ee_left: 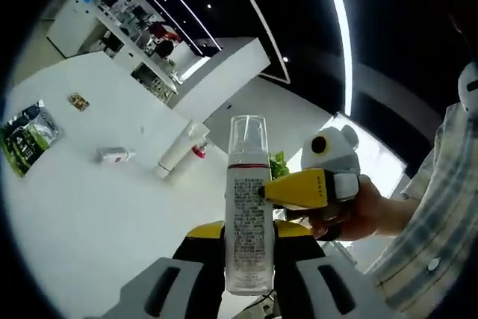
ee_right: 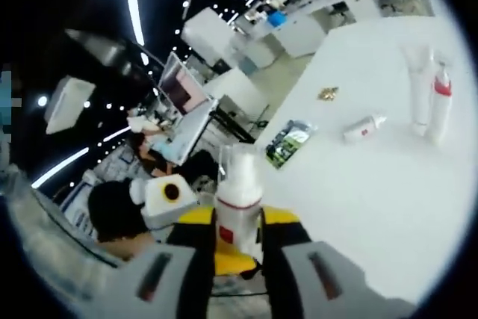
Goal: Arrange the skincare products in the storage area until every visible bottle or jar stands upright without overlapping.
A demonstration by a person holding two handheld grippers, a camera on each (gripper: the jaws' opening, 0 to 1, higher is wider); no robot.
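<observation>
A white foam bottle [ee_left: 249,214] with a clear cap and a red band stands between the jaws of my left gripper [ee_left: 249,248], which is shut on its lower body. My right gripper [ee_left: 263,192] comes in from the right in a person's hand, its yellow fingers closed on the bottle's middle. In the right gripper view the same bottle [ee_right: 239,203] sits between my right gripper [ee_right: 239,231] jaws, above the table. On the white table stand a white tube [ee_left: 175,156] and a red-banded bottle [ee_left: 199,150]. A small white bottle [ee_left: 116,156] lies flat.
A green packet [ee_left: 26,138] and a small brown item [ee_left: 78,101] lie further out on the white table [ee_left: 97,222]. The right gripper view shows the tube [ee_right: 418,87], red-banded bottle [ee_right: 441,106], lying bottle [ee_right: 364,128] and packet [ee_right: 287,142]. Shelves and counters stand beyond.
</observation>
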